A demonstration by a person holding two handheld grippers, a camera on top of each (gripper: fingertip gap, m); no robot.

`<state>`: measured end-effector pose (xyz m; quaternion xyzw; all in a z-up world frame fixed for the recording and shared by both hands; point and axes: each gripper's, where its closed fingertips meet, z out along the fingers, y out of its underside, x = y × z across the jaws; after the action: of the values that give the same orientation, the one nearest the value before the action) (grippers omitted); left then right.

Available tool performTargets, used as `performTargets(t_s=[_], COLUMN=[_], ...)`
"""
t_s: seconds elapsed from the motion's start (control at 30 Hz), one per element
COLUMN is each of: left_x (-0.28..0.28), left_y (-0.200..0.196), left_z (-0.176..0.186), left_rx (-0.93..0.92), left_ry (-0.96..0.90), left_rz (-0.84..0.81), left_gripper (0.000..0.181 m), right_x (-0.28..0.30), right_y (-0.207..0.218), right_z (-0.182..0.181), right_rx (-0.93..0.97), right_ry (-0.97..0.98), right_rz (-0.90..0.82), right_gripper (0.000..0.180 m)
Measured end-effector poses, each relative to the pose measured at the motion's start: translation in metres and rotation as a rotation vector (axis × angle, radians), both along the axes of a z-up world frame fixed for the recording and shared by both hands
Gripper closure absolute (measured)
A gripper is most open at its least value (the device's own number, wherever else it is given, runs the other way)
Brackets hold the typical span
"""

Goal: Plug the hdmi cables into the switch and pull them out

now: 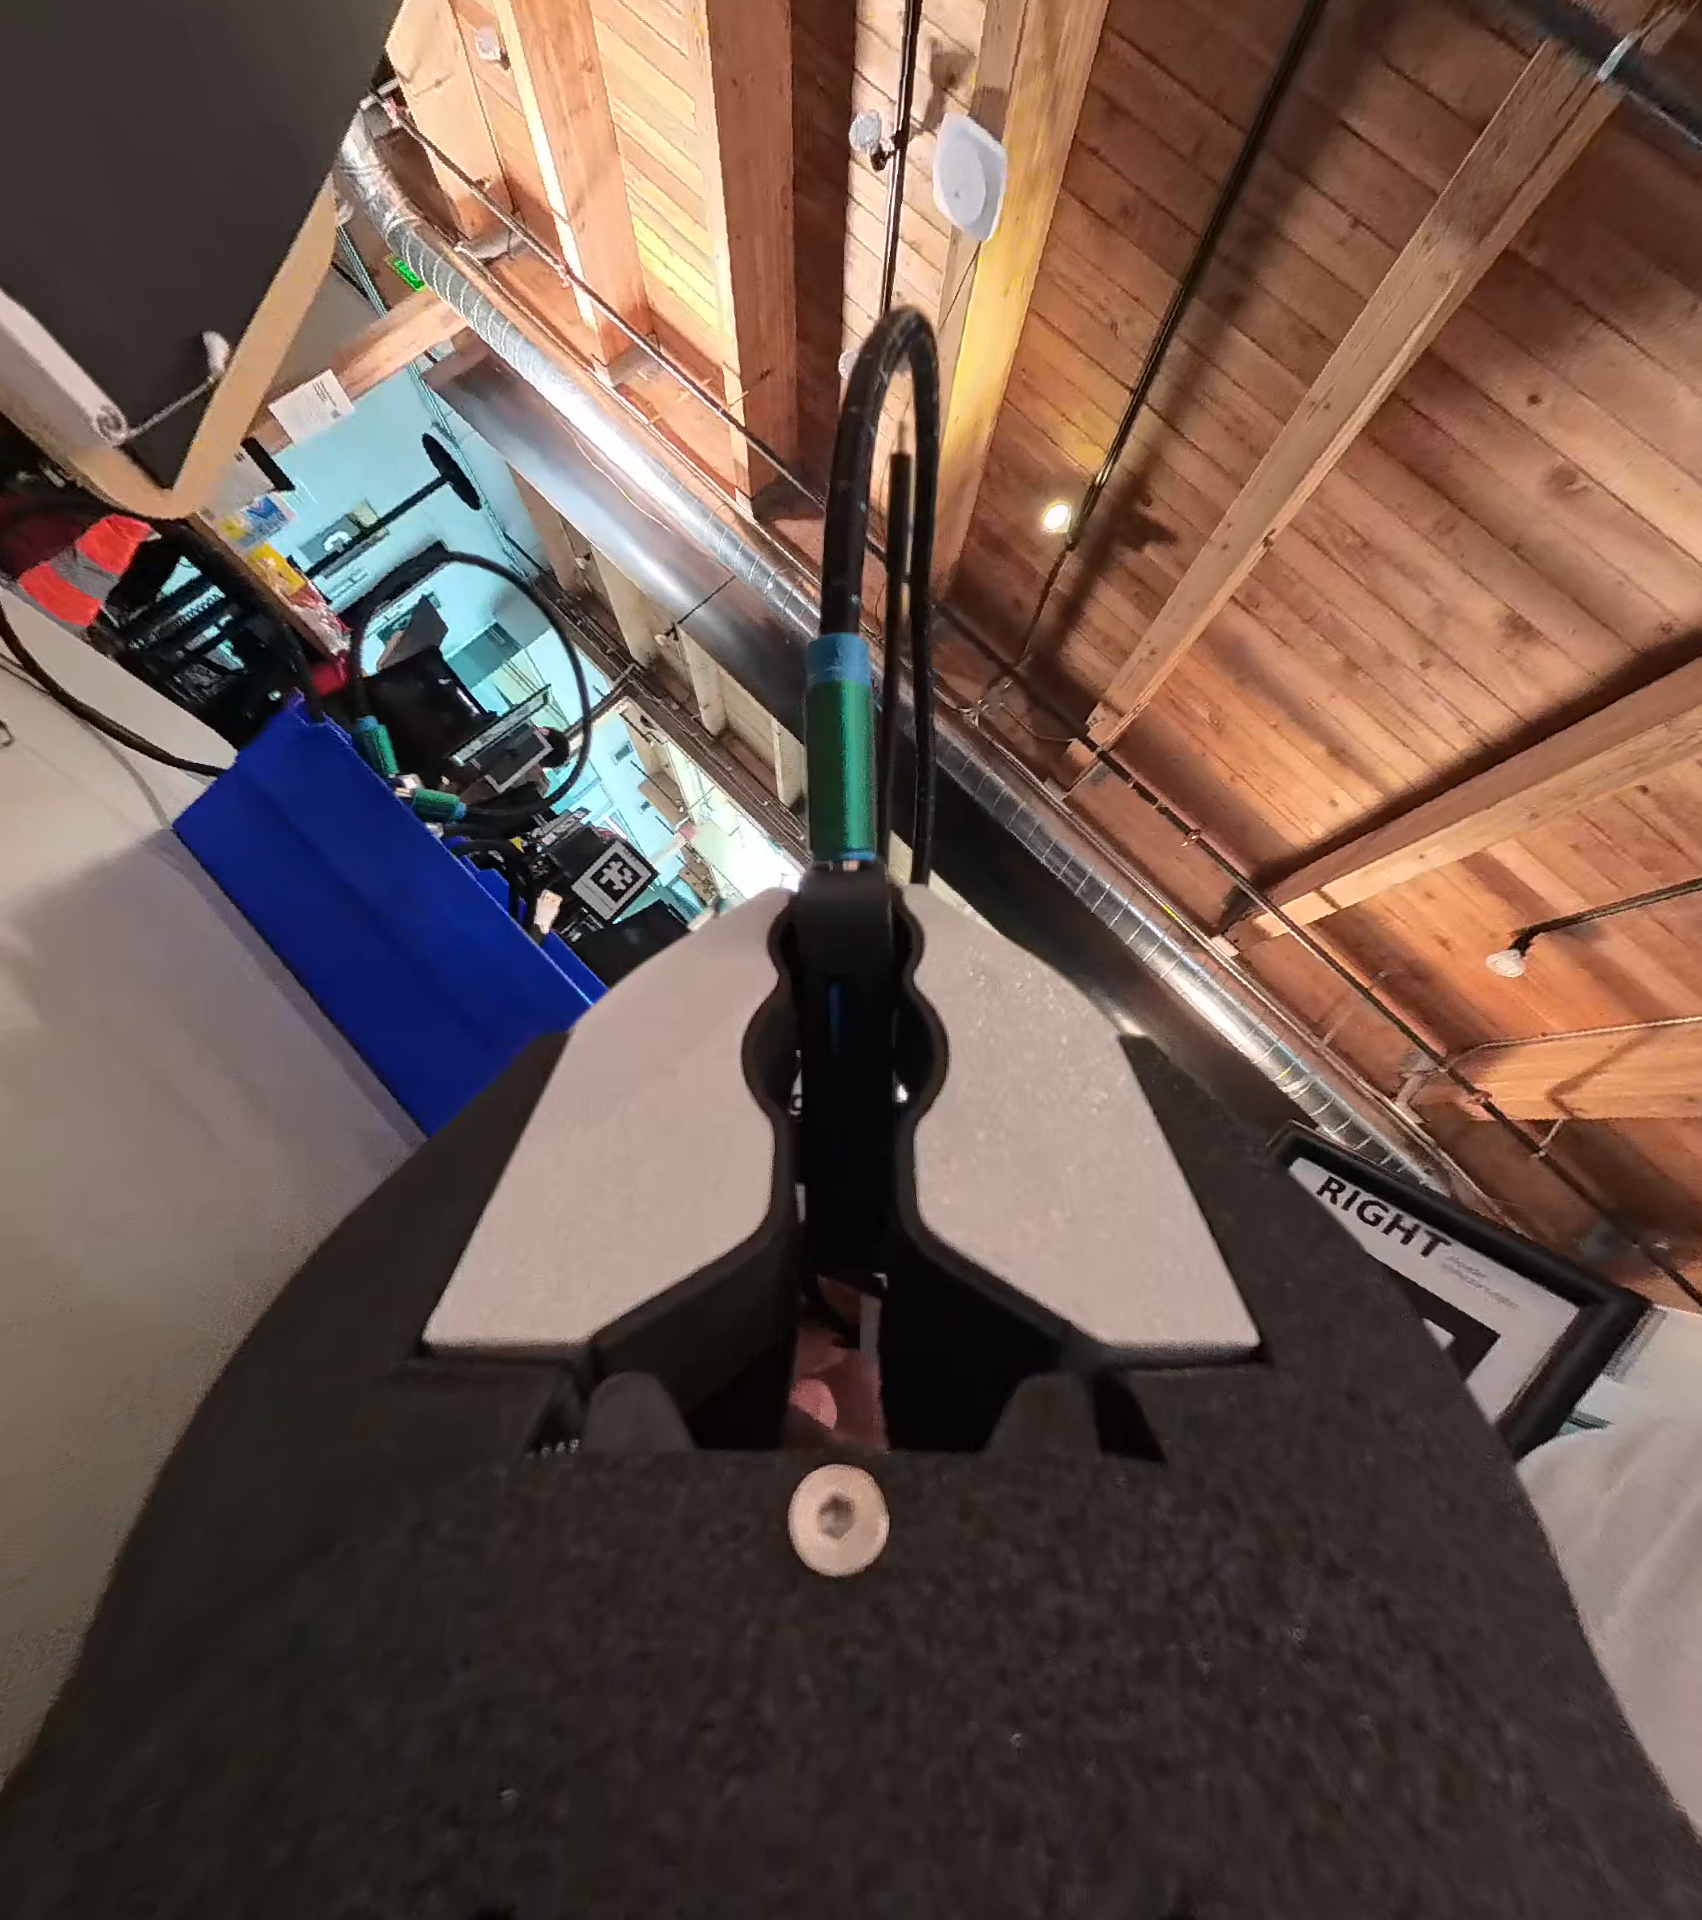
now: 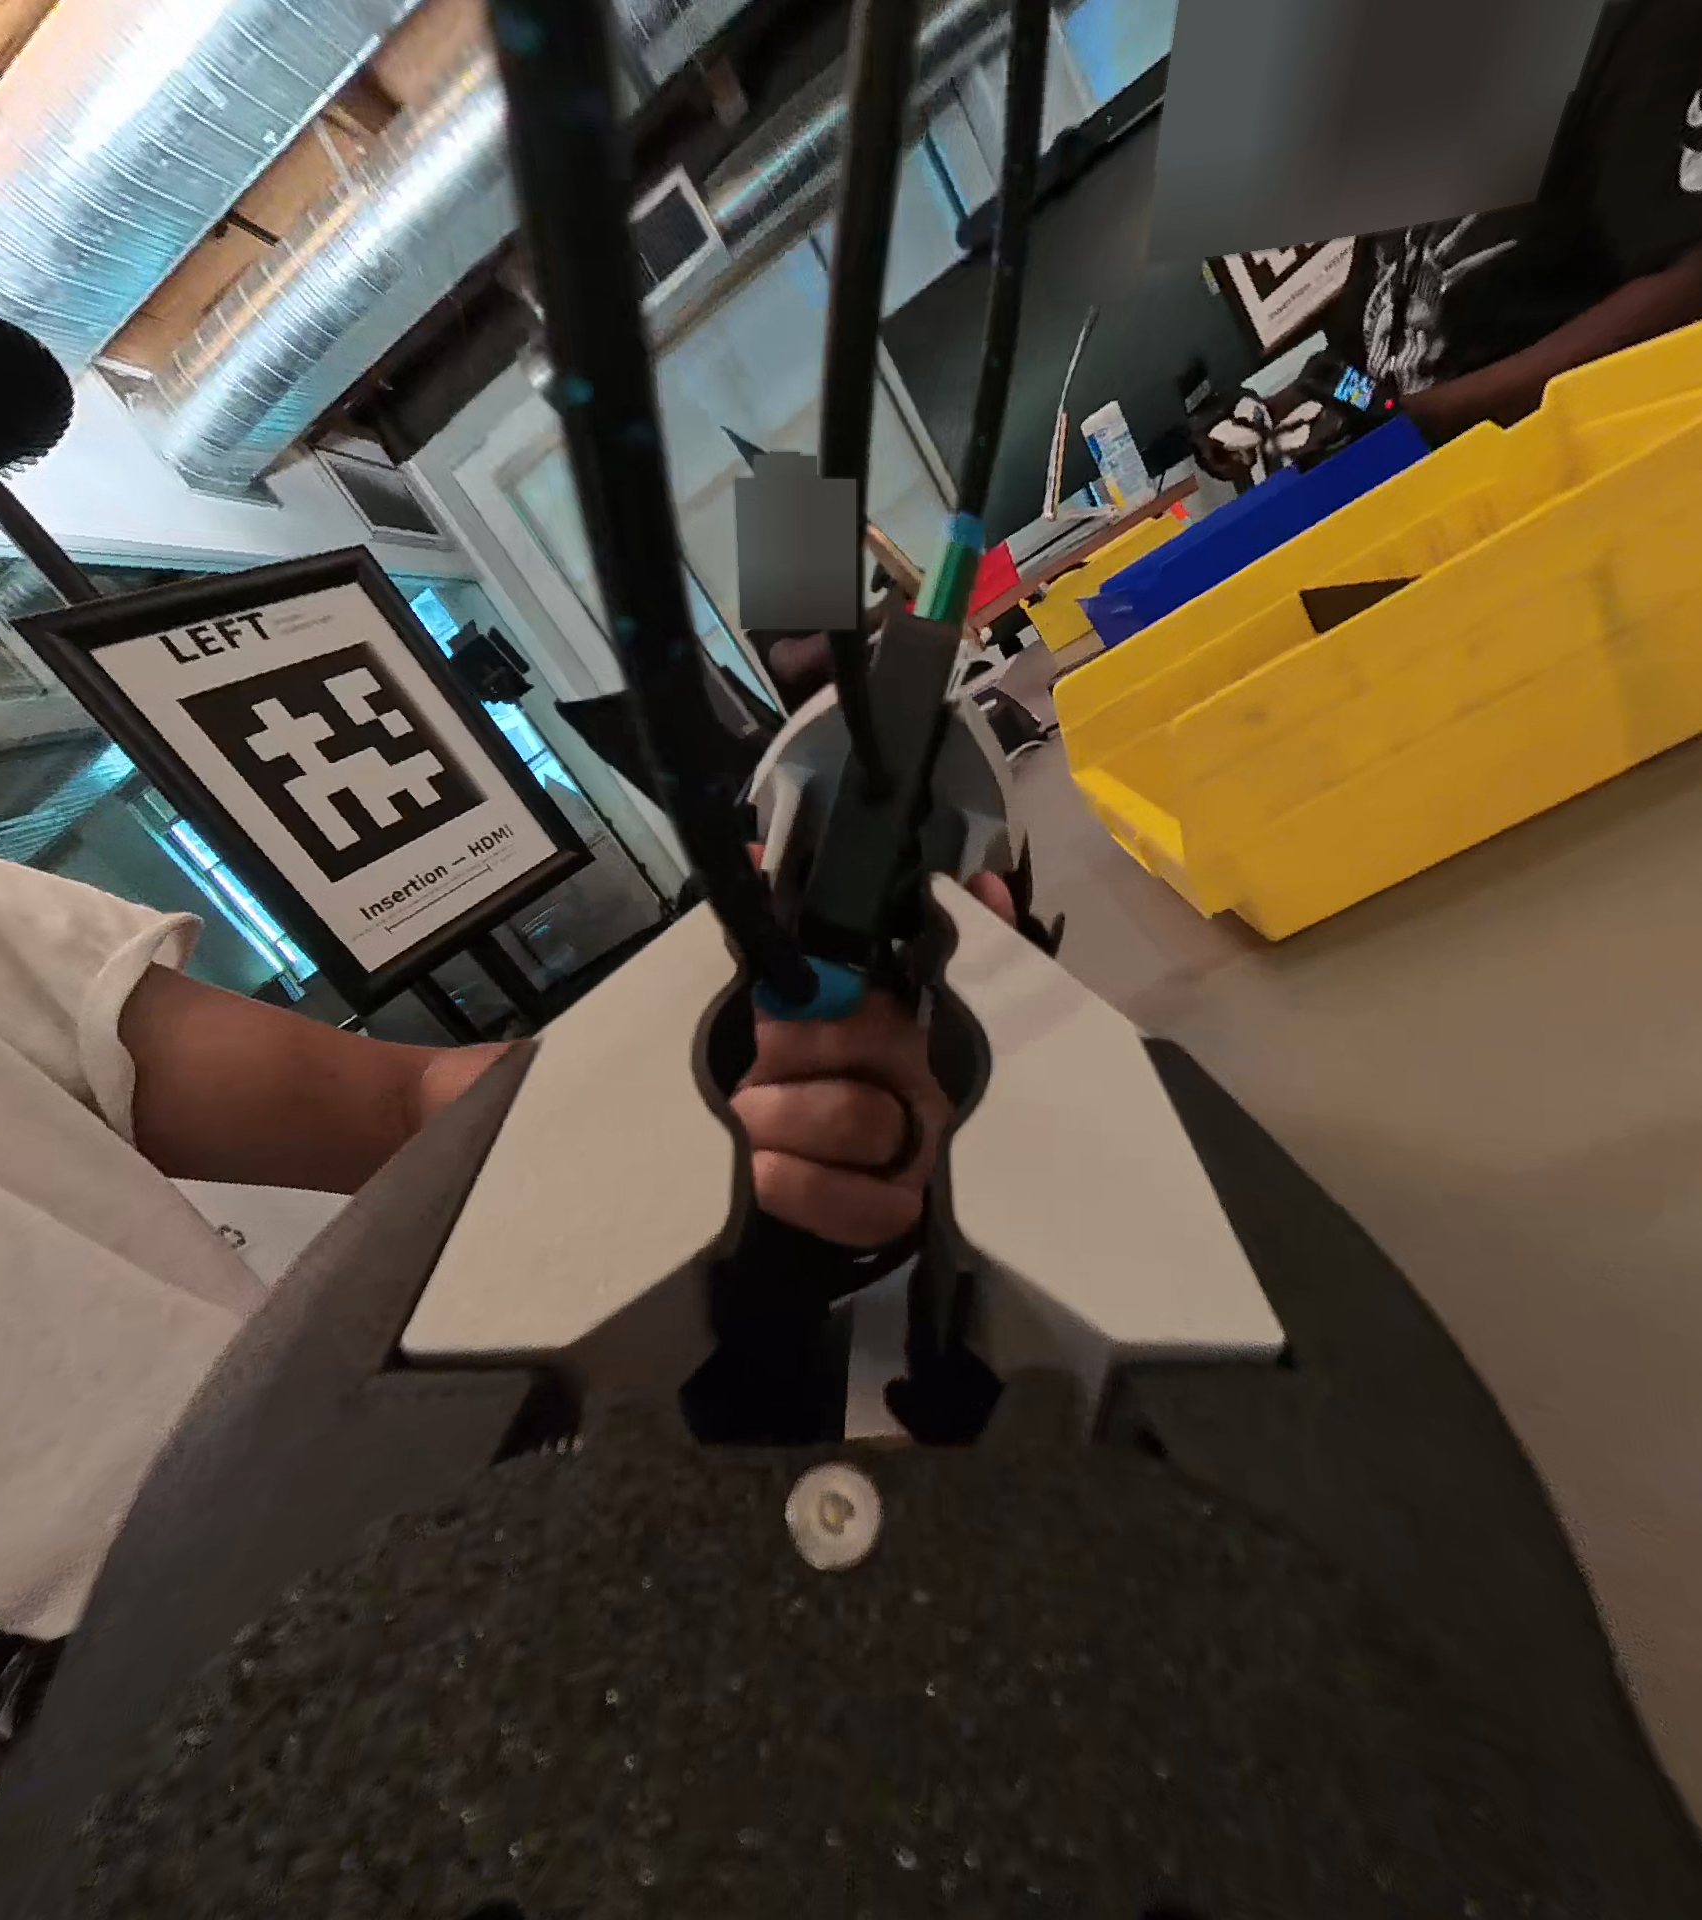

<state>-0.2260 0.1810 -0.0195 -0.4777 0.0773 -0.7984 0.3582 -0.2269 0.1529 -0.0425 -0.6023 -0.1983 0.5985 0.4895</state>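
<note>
Green-shelled HDMI plug (image 1: pixel 839 769) seated in black switch (image 1: pixel 842 1049)

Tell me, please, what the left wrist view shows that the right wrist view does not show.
Only the left wrist view shows the wooden ceiling and the blue bin holding cables. Only the right wrist view shows the yellow bin, the framed marker sign and the hand holding the other tongs. Both show shut tongs and a green-sleeved cable plugged into a black switch.

Two grippers are seen, a left gripper (image 1: pixel 845 914) and a right gripper (image 2: pixel 842 935). Three black cables (image 2: pixel 608 416) are counted in the right wrist view. One yellow bin (image 2: pixel 1449 665), one blue bin (image 1: pixel 359 894) and two framed marker signs (image 2: pixel 327 748) are visible.
</note>
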Motion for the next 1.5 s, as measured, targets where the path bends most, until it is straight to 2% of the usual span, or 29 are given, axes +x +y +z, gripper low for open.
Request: performTargets(t_s=[0.17, 0.37, 0.47, 0.57, 0.67, 0.8, 0.9, 0.97, 1.03, 1.13, 1.3, 1.4, 1.5], left_x=[0.005, 0.013, 0.013, 0.008, 0.002, -0.002, -0.002, 0.0, 0.002, 0.004, 0.006, 0.005, 0.004], left_y=[-0.004, -0.012, -0.018, -0.019, -0.015, -0.014, -0.014, -0.014, -0.016, -0.018, -0.021, -0.022, -0.023], left_z=[0.0, -0.001, -0.005, -0.014, -0.019, -0.024, -0.026, -0.027, -0.028, -0.029, -0.033, -0.034, -0.033], left_rx=[0.063, 0.232, 0.394, 0.491, 0.465, 0.428, 0.452, 0.462, 0.461, 0.473, 0.511, 0.521, 0.516], left_ry=[0.035, 0.161, 0.278, 0.376, 0.4, 0.401, 0.421, 0.427, 0.429, 0.438, 0.47, 0.479, 0.475], left_rz=[0.051, 0.106, 0.14, 0.167, 0.167, 0.133, 0.138, 0.137, 0.127, 0.125, 0.126, 0.13, 0.129], left_gripper=[0.167, 0.166, 0.152, 0.15, 0.153, 0.158, 0.16, 0.162, 0.163, 0.164, 0.165, 0.165, 0.166], right_x=[0.005, 0.014, 0.034, 0.081, 0.153, 0.275, 0.372, 0.419, 0.446, 0.448, 0.455, 0.469, 0.47], right_y=[0.002, 0.0, 0.003, 0.009, 0.014, 0.018, 0.029, 0.036, 0.044, 0.057, 0.097, 0.109, 0.107], right_z=[-0.001, -0.002, 0.008, 0.034, 0.07, 0.093, 0.075, 0.051, 0.026, 0.007, -0.018, -0.05, -0.078], right_rx=[-0.048, -0.091, -0.062, -0.023, 0.019, 0.027, -0.071, -0.245, -0.335, -0.317, -0.376, -0.509, -0.612], right_ry=[0.031, 0.007, -0.018, -0.032, -0.085, -0.383, -0.629, -0.696, -0.784, -0.895, -1.098, -1.236, -1.283], right_rz=[-0.01, 0.0, -0.065, -0.177, -0.33, -0.551, -0.64, -0.602, -0.537, -0.368, -0.215, -0.138, -0.042], right_gripper=[0.164, 0.167, 0.167, 0.167, 0.167, 0.167, 0.166, 0.166, 0.166, 0.167, 0.167, 0.165, 0.164])
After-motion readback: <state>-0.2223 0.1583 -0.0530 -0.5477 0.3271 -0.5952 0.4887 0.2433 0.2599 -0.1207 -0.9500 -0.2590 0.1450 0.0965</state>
